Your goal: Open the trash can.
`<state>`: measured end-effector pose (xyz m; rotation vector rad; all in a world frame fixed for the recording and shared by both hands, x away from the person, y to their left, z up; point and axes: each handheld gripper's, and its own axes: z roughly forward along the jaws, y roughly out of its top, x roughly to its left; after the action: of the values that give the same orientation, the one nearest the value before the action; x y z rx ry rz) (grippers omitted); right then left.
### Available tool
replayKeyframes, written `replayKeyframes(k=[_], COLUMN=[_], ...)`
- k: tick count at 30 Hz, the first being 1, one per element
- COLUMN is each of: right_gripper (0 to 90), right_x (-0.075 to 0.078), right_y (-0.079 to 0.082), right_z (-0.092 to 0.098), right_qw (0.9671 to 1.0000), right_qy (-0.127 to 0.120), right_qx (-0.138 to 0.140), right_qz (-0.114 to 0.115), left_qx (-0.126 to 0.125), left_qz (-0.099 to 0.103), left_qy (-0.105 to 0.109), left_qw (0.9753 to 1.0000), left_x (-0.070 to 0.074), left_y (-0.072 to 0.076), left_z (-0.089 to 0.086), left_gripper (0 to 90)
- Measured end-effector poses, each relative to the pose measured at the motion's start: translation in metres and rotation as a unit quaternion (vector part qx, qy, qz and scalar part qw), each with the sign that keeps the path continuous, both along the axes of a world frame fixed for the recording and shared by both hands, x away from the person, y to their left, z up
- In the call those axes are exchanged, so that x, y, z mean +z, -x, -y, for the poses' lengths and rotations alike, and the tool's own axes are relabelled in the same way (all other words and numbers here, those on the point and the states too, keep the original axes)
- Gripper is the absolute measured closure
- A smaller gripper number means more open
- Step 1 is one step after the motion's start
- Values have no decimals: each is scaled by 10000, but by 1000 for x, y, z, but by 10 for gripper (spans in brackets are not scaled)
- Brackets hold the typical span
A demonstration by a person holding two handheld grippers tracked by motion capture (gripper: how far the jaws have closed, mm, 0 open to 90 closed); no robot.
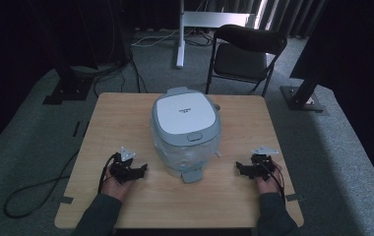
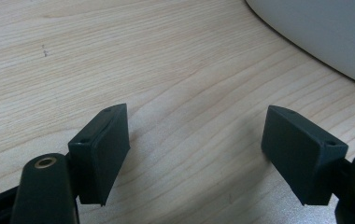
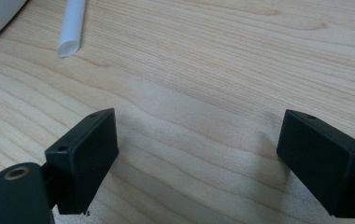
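Note:
A white and grey-blue rice cooker (image 1: 185,132) stands in the middle of the wooden table (image 1: 116,123), its lid down and a flat grey tab sticking out at its front base. My left gripper (image 1: 140,170) rests on the table to the cooker's left, jaws spread wide with only bare wood between them (image 2: 196,135). The cooker's white wall (image 2: 325,32) shows at the top right of the left gripper view. My right gripper (image 1: 240,168) lies to the cooker's right, also open (image 3: 199,149). A white tube end (image 3: 70,28) lies on the wood ahead of it.
A black folding chair (image 1: 244,54) stands behind the table's far edge. A white stand leg (image 1: 180,34) and cables lie on the grey carpet beyond. Black frame feet (image 1: 300,96) sit at both far corners. Bare wood surrounds both grippers.

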<state>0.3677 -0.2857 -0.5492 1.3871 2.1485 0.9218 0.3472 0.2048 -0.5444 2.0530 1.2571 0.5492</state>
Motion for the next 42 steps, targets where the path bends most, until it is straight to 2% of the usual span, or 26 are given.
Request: replayKeyframes(k=[27, 35, 36, 38, 42], right_gripper=[114, 221, 259, 304, 349], right_x=[0, 3, 6, 10, 18], right_y=[-1, 0, 1, 3, 8], right_z=[-2, -7, -5, -4, -4], right_qw=[10000, 9999, 9998, 9995, 9993], right_qy=[0, 16, -172, -302, -323], right_qx=[-68, -114, -117, -113, -128], right_qz=[-10, -49, -81, -26, 163], left_qx=[-19, -17, -18, -18, -17], left_qz=[2, 5, 4, 4, 6], left_qy=[-1, 0, -2, -2, -1], left_qw=[10000, 10000, 10000, 10000, 10000], left_x=[0, 0, 0, 0, 0], left_y=[1, 0, 0, 0, 0], left_z=[0, 0, 0, 0, 0], left_gripper=[235, 234, 234, 234, 235])
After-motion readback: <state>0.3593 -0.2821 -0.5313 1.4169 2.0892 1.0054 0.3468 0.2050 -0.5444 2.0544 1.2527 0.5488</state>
